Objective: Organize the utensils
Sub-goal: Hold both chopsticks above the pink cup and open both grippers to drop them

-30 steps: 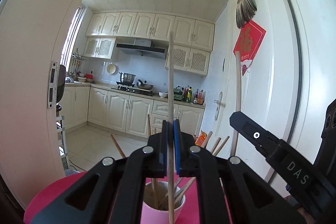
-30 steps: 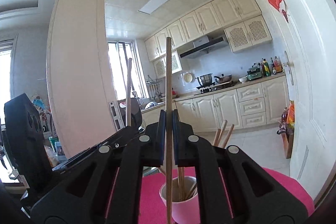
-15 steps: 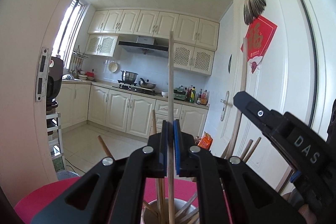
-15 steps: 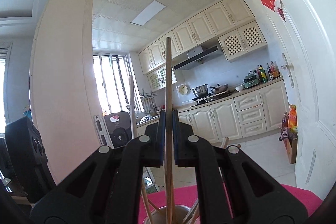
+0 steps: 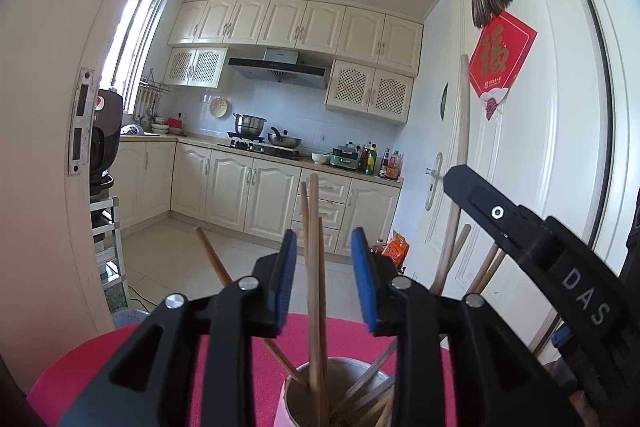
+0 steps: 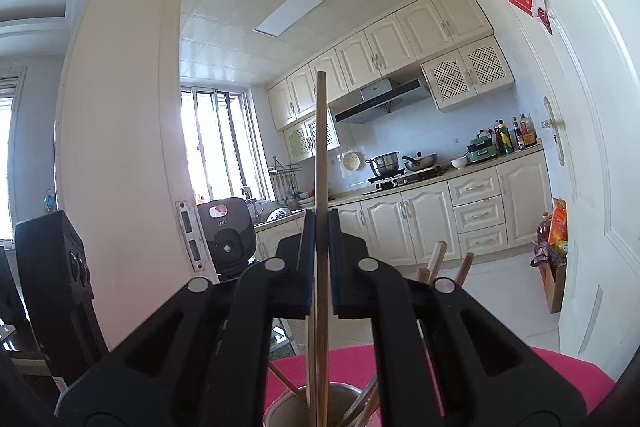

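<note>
A pink cup (image 5: 292, 393) with several wooden chopsticks (image 5: 314, 267) stands on the pink table (image 5: 80, 383). My left gripper (image 5: 323, 279) is open right above the cup, a chopstick standing loose between its blue pads (image 5: 285, 275). My right gripper (image 6: 320, 259) is shut on one upright chopstick (image 6: 321, 147), its lower end reaching into the cup (image 6: 280, 413). The right gripper's body also shows in the left wrist view (image 5: 532, 247), holding that chopstick (image 5: 462, 131).
A white door (image 5: 540, 147) with a red paper decoration (image 5: 500, 55) stands close on the right. A cream wall edge (image 5: 52, 147) is close on the left. The kitchen counter (image 5: 280, 163) with pots lies far behind.
My left gripper has opened and let its chopstick drop into the cup. Both grippers have come lower over the cup. My right gripper still holds its chopstick.
</note>
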`<state>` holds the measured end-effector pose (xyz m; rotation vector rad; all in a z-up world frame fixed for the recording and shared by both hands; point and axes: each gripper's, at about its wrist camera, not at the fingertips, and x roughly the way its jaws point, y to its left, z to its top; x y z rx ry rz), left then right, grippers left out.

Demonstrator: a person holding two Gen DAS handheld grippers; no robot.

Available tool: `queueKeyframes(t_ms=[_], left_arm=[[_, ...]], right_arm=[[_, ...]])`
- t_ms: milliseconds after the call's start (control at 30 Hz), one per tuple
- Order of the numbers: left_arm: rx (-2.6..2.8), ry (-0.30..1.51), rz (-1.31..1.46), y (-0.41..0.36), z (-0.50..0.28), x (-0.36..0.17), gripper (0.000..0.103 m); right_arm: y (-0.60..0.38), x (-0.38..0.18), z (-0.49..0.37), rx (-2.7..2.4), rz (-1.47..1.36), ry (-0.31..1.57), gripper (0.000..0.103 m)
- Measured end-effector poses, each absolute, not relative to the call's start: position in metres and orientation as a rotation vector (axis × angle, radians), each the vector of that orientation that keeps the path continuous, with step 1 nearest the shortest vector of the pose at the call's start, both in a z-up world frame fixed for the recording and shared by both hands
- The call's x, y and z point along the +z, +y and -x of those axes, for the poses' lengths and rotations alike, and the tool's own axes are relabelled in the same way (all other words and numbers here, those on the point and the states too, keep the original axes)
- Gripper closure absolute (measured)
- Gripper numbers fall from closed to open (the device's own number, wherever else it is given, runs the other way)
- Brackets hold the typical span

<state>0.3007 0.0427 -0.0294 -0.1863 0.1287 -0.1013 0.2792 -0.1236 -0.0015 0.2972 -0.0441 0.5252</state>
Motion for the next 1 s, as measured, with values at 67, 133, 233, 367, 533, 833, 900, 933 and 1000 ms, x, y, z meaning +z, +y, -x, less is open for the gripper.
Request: queueKeyframes(t_ms=[67, 133, 233, 367, 533, 833, 900, 933, 1000], left_arm=[[-0.095, 0.134, 0.184, 0.044, -0.299, -0.029, 0.074], [-0.087, 0.142, 0.187, 0.047, -0.297, -0.029, 0.074], [-0.077, 0.149, 0.181, 0.048, -0.294, -0.028, 0.074], [-0.065, 0.155, 0.17, 0.05, -0.289, -0.027, 0.073], [-0.054, 0.159, 0.165, 0.053, -0.284, -0.024, 0.073], [-0.037, 0.162, 0.152, 0.054, -0.272, -0.018, 0.068], [-0.035, 0.16, 0.15, 0.055, -0.267, -0.015, 0.067], [-0.034, 0.16, 0.148, 0.055, -0.265, -0.014, 0.066], [-0.028, 0.162, 0.142, 0.054, -0.26, -0.011, 0.064]], right_arm=[[-0.124, -0.002, -0.278, 0.525, -0.293, -0.039, 0.096], [-0.123, -0.002, -0.275, 0.523, -0.286, -0.036, 0.096], [-0.123, -0.002, -0.274, 0.521, -0.28, -0.03, 0.096], [-0.121, -0.003, -0.273, 0.518, -0.273, -0.018, 0.096], [-0.119, -0.002, -0.272, 0.512, -0.263, -0.002, 0.096], [-0.12, -0.002, -0.27, 0.493, -0.262, 0.052, 0.096], [-0.12, -0.001, -0.268, 0.483, -0.256, 0.056, 0.095], [-0.121, 0.0, -0.266, 0.475, -0.254, 0.056, 0.088], [-0.125, 0.002, -0.261, 0.46, -0.256, 0.046, 0.062]])
